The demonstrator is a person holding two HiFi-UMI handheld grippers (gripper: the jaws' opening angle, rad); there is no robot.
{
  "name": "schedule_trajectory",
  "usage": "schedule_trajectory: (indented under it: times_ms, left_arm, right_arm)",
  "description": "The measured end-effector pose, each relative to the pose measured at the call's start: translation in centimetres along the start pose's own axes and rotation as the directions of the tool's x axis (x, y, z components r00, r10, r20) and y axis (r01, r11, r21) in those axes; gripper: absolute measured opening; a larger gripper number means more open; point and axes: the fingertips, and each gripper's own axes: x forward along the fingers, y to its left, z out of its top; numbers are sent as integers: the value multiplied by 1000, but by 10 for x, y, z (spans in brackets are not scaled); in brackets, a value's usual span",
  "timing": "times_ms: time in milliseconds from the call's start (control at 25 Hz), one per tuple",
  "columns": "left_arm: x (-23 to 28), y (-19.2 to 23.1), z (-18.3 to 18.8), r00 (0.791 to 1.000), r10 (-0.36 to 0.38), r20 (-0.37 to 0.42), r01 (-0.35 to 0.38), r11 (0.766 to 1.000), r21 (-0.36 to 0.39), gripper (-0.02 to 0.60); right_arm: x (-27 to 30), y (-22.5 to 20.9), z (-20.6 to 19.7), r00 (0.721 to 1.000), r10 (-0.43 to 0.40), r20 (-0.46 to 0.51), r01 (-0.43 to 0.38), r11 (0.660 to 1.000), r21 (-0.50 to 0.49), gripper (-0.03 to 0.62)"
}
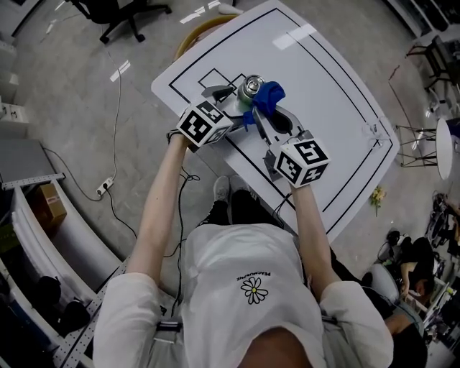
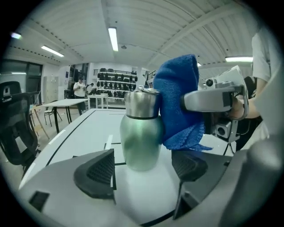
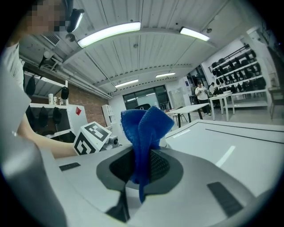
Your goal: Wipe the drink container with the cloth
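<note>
A green and silver metal bottle (image 2: 141,133) stands upright on the white table (image 1: 338,108). My left gripper (image 2: 143,170) is open, its jaws on either side of the bottle's base with small gaps. A blue cloth (image 2: 177,106) is pressed against the bottle's right side and neck. My right gripper (image 3: 143,166) is shut on the cloth (image 3: 144,128), which sticks up out of the jaws and hides most of the bottle in that view. In the head view the bottle (image 1: 251,88) and cloth (image 1: 267,97) sit just beyond both marker cubes, near the table's left corner.
Black lines are marked on the table (image 2: 80,128). A small object (image 1: 374,131) lies near its right edge. A wooden chair (image 1: 194,36) stands at the far corner and an office chair (image 1: 122,18) beyond it. A power strip (image 1: 106,187) and cable lie on the floor.
</note>
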Motion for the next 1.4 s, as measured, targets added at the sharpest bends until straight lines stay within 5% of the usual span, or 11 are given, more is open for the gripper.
schedule_trajectory:
  times_ms: [640, 960, 1160, 1400]
  left_arm:
    - [5, -55, -11, 993, -104, -53, 107, 992, 71, 385]
    - [3, -3, -22, 991, 12, -134, 8, 989, 146, 387]
    - [20, 10, 2, 998, -22, -61, 27, 995, 96, 387]
    - [22, -14, -7, 994, -45, -104, 56, 993, 103, 385]
  right_arm:
    - [-11, -13, 3, 995, -93, 23, 91, 994, 60, 43]
    - [-12, -15, 2, 996, -86, 22, 85, 995, 60, 43]
    - [-12, -17, 4, 997, -76, 13, 75, 996, 50, 43]
    - [-10, -24, 6, 997, -82, 13, 82, 996, 47, 43]
